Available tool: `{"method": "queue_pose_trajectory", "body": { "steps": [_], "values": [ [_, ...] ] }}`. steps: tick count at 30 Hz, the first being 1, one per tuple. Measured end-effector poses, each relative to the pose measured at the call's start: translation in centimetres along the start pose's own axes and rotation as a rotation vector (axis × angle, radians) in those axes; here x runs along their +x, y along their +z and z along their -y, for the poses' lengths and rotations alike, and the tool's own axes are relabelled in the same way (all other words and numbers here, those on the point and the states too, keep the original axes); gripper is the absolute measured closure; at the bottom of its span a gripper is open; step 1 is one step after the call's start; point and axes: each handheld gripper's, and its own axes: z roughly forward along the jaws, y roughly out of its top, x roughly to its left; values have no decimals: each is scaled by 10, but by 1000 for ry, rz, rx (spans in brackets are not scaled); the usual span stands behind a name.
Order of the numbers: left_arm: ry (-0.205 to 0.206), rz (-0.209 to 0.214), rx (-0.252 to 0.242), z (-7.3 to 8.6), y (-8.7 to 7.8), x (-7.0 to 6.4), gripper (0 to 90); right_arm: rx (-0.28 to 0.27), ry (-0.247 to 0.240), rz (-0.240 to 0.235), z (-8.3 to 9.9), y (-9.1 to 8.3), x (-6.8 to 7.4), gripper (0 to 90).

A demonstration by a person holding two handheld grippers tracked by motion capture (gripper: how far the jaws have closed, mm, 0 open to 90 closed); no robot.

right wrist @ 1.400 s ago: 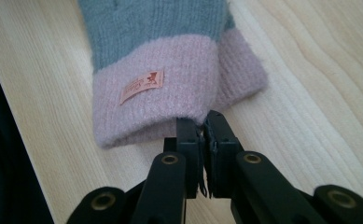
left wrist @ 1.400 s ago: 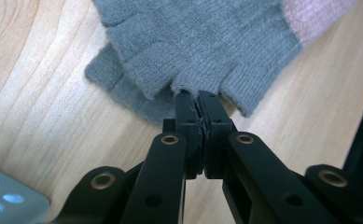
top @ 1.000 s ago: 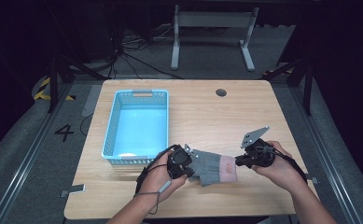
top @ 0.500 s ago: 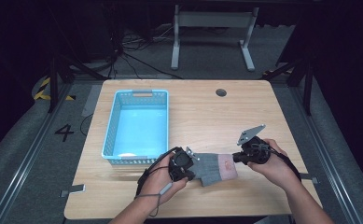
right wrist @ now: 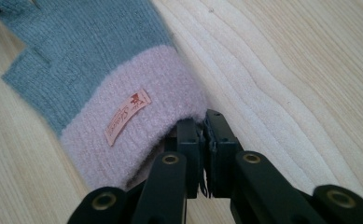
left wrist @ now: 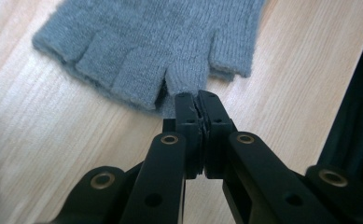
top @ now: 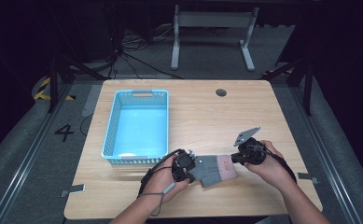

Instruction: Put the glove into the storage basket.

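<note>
A: The glove has slid a little closer to the person since a second ago; it lies just in front of the blue basket's near corner.

B: The left gripper pinches a finger end, the right gripper the fuzzy pink cuff. Both look clamped on it.

A: Soft grey knit, fingerless, pulled flat on the wooden table, probably ready for lifting.

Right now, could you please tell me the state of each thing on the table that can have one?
Fingerless glove: lying flat on the table, pinched at both ends.
Left hand-held gripper: jaws shut on the glove's finger end.
Right hand-held gripper: jaws shut on the glove's pink cuff edge.
Blue basket: upright, open-topped, nothing visible inside, apart from the glove.
</note>
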Motion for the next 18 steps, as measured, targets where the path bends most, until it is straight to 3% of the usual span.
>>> {"method": "queue_pose_trajectory", "body": {
  "steps": [18],
  "values": [
    [-43, -83, 9, 2, 5, 13, 890, 24, 19, -20, 3, 1, 2, 854]
  ]
}}
